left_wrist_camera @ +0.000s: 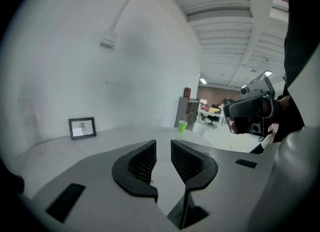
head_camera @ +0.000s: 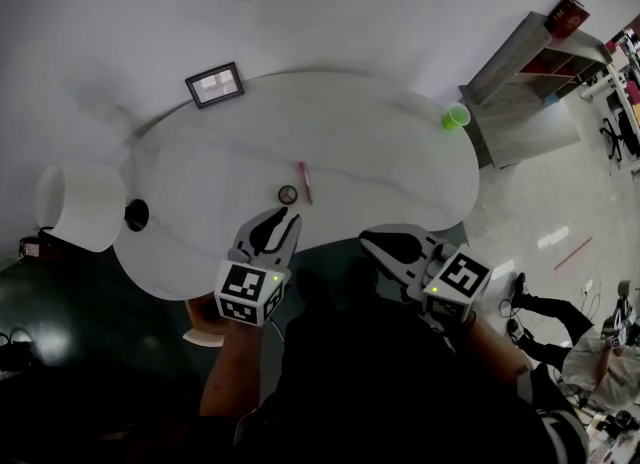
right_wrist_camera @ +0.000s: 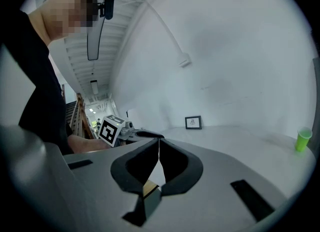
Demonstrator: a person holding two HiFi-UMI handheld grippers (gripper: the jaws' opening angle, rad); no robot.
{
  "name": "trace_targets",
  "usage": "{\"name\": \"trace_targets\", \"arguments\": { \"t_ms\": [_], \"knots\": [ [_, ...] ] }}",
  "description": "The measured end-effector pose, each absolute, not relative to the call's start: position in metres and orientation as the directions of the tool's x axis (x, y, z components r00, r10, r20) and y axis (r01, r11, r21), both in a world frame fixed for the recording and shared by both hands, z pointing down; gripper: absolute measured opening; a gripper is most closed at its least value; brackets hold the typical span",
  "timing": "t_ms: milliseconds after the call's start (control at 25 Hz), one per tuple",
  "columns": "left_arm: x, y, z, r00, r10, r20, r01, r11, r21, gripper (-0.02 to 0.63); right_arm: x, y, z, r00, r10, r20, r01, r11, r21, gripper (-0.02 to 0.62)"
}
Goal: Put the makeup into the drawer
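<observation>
White wall and pale floor surround a white oval table (head_camera: pixel 390 147), and near the middle of its front half lies the makeup: a pink makeup stick (head_camera: pixel 304 182), lying flat, with a small round case (head_camera: pixel 288 194) just beside its near end on the left. I cannot tell whether the two touch. Neither is held. My left gripper (head_camera: pixel 281 220) sits at the table's near edge, close to the round case but clear of it, angled slightly downward; in the left gripper view its ribbed pads stand apart with only bare tabletop showing in the gap. My right gripper (head_camera: pixel 370 239) is over the near rim further right, well apart from the makeup, and in the right gripper view its two jaws meet at the tips with nothing clamped between them. Further out, a small dark picture frame (head_camera: pixel 215 84) stands at the far edge against the wall, and a green cup (head_camera: pixel 456 116) stands at the far right end of the table. Off the left end I see a white lampshade (head_camera: pixel 80 205) with a black round object (head_camera: pixel 137 215) just beside it. Beyond the green cup a grey shelf unit (head_camera: pixel 520 82) stands on the floor with a red box (head_camera: pixel 570 15) on top.
</observation>
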State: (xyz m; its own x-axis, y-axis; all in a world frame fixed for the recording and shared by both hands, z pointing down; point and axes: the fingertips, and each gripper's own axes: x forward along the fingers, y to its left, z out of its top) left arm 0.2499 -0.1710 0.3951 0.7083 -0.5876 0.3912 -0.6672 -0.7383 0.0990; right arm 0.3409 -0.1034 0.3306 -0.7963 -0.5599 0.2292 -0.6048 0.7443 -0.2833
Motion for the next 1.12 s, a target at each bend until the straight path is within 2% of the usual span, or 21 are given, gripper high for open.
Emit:
{"name": "trace_targets", "arguments": {
  "t_ms": [680,1120],
  "knots": [
    [0.242,-0.204,0.487,0.626,-0.513,0.588,-0.667,-0.743,0.062,0.189,0.349,-0.106,0.367,-0.769,-0.570,0.290,-0.640,0.685,-0.348,0.017],
    [0.241,-0.220,0.544,0.571,-0.469,0.674,-0.671,-0.739,0.054,0.216,0.356,-0.107,0.395,-0.742,-0.593,0.312,-0.667,0.606,-0.433,0.017]
  ]
}}
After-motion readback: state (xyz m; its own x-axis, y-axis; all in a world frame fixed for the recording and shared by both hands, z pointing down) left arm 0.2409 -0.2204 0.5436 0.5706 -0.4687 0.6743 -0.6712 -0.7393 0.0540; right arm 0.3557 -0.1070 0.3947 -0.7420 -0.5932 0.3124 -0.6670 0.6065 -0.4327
